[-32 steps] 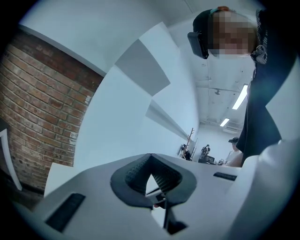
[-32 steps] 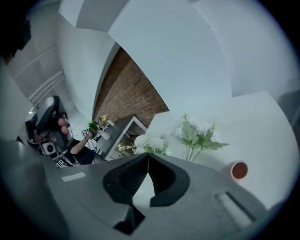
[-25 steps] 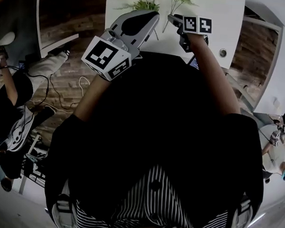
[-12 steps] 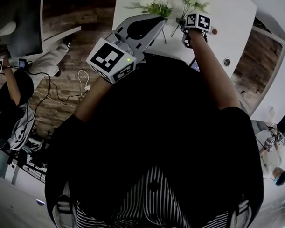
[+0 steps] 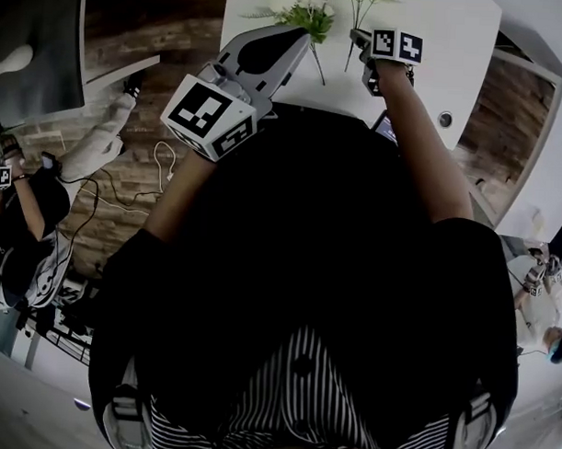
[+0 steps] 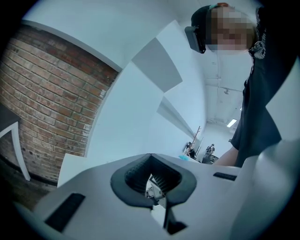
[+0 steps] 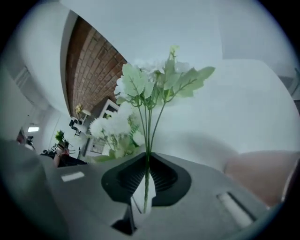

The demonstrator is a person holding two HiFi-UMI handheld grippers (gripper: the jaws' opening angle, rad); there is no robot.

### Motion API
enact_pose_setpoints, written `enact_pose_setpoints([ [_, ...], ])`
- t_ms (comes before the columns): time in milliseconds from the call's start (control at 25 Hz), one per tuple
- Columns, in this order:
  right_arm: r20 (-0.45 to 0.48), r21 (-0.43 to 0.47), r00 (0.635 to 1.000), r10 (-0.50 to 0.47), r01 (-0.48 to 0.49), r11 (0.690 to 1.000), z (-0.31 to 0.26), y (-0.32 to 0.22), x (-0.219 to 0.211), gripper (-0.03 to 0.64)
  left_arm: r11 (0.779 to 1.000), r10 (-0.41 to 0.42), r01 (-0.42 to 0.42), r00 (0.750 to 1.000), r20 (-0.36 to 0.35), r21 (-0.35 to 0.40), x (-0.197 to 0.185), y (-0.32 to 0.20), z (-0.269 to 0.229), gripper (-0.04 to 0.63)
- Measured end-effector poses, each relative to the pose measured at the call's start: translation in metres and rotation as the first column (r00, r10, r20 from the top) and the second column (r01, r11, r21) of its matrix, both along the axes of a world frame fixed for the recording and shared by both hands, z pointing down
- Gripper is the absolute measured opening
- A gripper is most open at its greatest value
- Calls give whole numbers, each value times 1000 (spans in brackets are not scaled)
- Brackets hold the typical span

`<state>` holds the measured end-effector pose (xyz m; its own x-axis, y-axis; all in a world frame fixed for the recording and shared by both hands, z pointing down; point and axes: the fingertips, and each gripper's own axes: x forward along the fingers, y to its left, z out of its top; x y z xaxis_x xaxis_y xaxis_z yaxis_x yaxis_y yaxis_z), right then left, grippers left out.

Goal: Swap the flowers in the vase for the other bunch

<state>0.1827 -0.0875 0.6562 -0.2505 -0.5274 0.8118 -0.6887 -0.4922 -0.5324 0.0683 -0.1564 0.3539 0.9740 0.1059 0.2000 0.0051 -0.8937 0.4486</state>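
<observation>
A bunch of thin green stems with pale leaves and small white blooms [image 7: 154,79] stands between the pads of my right gripper [image 7: 147,157], whose jaws have just been closing and now pinch the stems. In the head view that gripper [image 5: 359,36] is over the white table [image 5: 453,50], and the stems [image 5: 355,19] rise from it. A second bunch with fuller white flowers [image 5: 302,10] lies just left of it; it shows behind in the right gripper view [image 7: 112,126]. My left gripper [image 5: 301,36] points at this bunch, shut and empty [image 6: 151,157]. No vase is in view.
The table's near edge runs under both grippers, and a round grommet [image 5: 445,119] sits at its right. People and cables [image 5: 42,211] are on the brick-patterned floor to the left. Another person [image 5: 536,292] is at the right.
The right gripper has sunk toward the table and closed on the thin stems. The left gripper has edged closer to the fuller white bunch.
</observation>
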Motion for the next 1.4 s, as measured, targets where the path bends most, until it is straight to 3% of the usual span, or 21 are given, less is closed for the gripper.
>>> enact_pose_setpoints([
  [120,-13,198,997,76,-71,978,-63,-8,18,28,1000,7,-7,1000,-14,5,5,10,-7,5],
  [240,-75,392,981,179,-136,910,-132,2,55,28,1000,24,-24,999,-31,20,11,22,-14,5],
  [360,-183,515,952,247,-121,849,-183,38,96,28,999,38,-37,999,-34,33,17,41,-21,5],
  [440,-239,557,932,274,-99,824,-202,63,119,28,998,45,-43,998,-35,48,21,55,-28,5],
  [680,-389,553,859,331,-70,830,-192,100,149,29,996,52,-50,998,-32,72,26,72,-34,5],
  [920,-462,545,822,334,-34,838,-163,104,152,29,994,40,-40,999,2,99,25,87,-37,5],
  [1120,-449,550,837,313,-18,835,-141,92,140,31,995,25,-26,1000,14,100,17,84,-36,4],
  [1400,-531,488,824,199,106,866,-122,95,112,34,993,57,-56,998,-7,101,24,93,-44,5],
])
